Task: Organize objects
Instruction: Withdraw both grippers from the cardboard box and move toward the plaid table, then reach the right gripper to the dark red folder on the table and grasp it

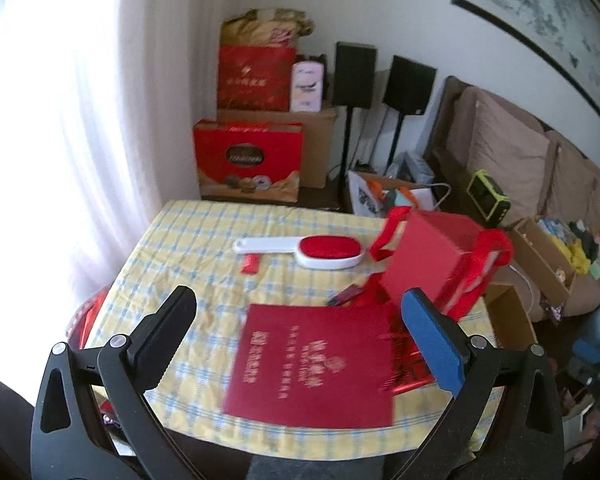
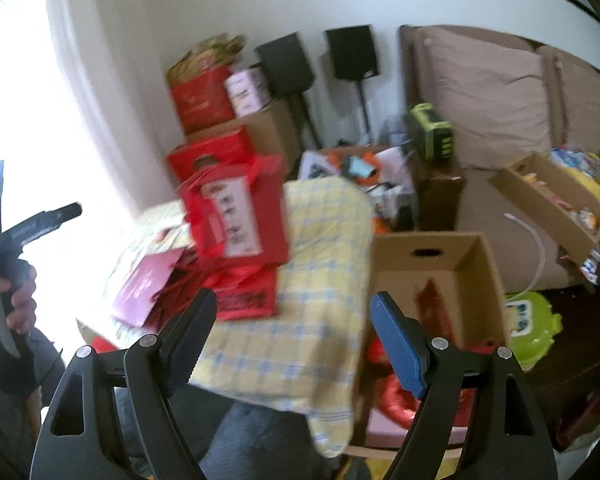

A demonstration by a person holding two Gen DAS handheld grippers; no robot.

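- The left gripper [image 1: 300, 312] has its jaws wide apart with nothing between them, above the bench [image 1: 188, 248] covered in yellow-and-blue checked cloth.
- A flat dark red folder with gold lettering [image 1: 312, 368], too blurred to read, lies at the bench's near edge.
- A red paper gift bag with ribbon handles [image 1: 432, 256] stands tilted behind it; a white-handled lint brush with a red pad [image 1: 304, 250] lies farther back.
- The right gripper [image 2: 294, 312] is also apart and empty, beside an open brown cardboard box [image 2: 440, 276].
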